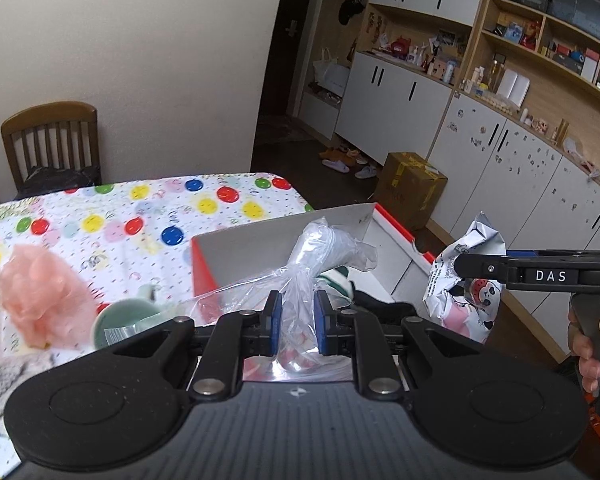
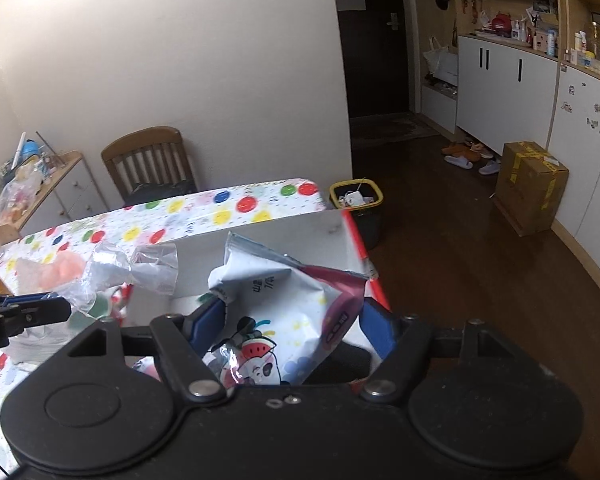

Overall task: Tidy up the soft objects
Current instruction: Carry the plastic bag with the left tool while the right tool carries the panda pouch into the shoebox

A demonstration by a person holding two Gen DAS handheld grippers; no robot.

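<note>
Listing left to right: pink sponge (image 1: 40, 292) and green cup (image 1: 128, 322) on counter (image 1: 148, 208); left tool (image 1: 298, 316) pinching clear bag (image 1: 316, 256); right tool (image 2: 290, 320) clamping snack packet (image 2: 284, 304); both before open box (image 1: 260, 248).

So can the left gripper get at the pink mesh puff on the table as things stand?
Probably not yet. The left gripper is shut on a clear plastic bag, so its jaws are occupied. The pink mesh puff lies uncovered on the table to its left, otherwise unobstructed.
</note>
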